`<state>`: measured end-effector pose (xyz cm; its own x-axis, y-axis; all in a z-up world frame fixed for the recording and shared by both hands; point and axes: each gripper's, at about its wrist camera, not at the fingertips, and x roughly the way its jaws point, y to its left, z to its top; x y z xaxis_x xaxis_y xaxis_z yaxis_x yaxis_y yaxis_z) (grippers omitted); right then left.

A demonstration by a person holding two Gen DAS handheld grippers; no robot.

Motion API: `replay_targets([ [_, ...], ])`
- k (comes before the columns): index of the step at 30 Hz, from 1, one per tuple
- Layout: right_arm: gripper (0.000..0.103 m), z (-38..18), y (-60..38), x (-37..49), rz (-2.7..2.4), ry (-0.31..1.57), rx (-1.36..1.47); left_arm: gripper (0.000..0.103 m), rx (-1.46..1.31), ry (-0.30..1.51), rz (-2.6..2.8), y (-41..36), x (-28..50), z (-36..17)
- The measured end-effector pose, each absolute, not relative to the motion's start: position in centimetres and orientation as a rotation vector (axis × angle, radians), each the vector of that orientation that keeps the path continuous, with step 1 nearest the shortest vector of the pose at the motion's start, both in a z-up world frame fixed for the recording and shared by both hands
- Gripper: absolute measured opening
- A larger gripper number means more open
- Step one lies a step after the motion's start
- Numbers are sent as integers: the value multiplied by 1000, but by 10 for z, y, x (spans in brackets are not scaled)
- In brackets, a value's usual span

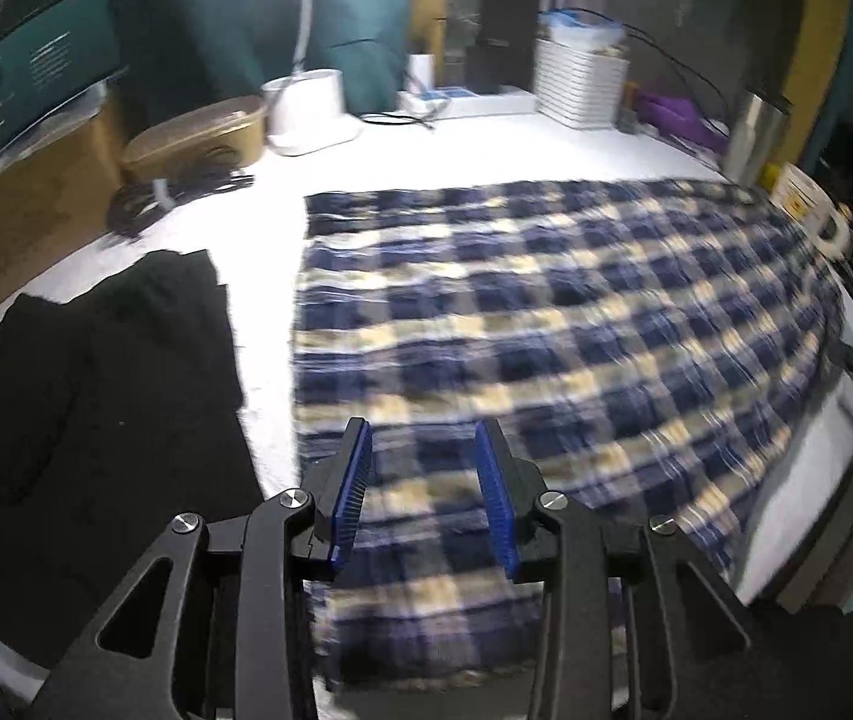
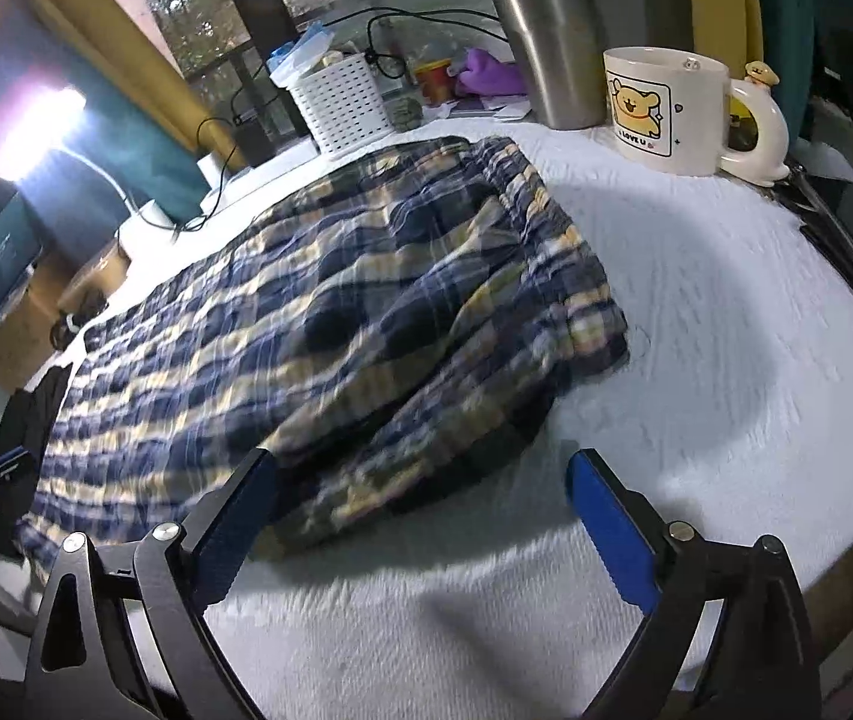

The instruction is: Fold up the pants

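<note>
Blue, cream and black plaid pants lie spread flat on the white-covered table, blurred in the left wrist view. My left gripper hovers over their near edge, its blue pads apart with only fabric showing below the gap. In the right wrist view the pants run away to the left, their bunched end doubled over near the middle. My right gripper stands wide open just in front of that end; its left finger overlaps the fabric edge and its right finger is over the white cover.
A folded black garment lies left of the pants. A bear mug, a steel tumbler and a white basket stand along the far edge. A lit screen, a brown box and coiled cables sit at the far left.
</note>
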<state>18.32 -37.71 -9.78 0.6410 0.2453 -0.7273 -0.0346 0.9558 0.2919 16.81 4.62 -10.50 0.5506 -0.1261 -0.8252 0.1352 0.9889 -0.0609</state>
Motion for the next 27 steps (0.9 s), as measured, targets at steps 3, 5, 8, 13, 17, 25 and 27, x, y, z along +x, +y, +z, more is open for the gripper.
replay_targets([
  [3,98,-98,-379,194,166,858,290,35,-14,987,-116,58,175,-108],
  [5,98,-98,-382,202,169,850,317,35,-28,1002,-100,63,179,-112],
  [8,98,-97,-387,212,165,839,351,35,-33,1018,-90,66,182,-116],
  [13,98,-97,-390,228,157,816,385,35,-33,1028,-86,68,188,-117],
  [17,98,-97,-390,240,159,807,407,35,-33,1039,-74,71,195,-120],
  [25,80,-100,-379,257,250,800,463,35,-32,1047,-57,75,205,-121],
  [27,61,-102,-377,259,262,806,478,35,-31,1051,-52,76,205,-122],
])
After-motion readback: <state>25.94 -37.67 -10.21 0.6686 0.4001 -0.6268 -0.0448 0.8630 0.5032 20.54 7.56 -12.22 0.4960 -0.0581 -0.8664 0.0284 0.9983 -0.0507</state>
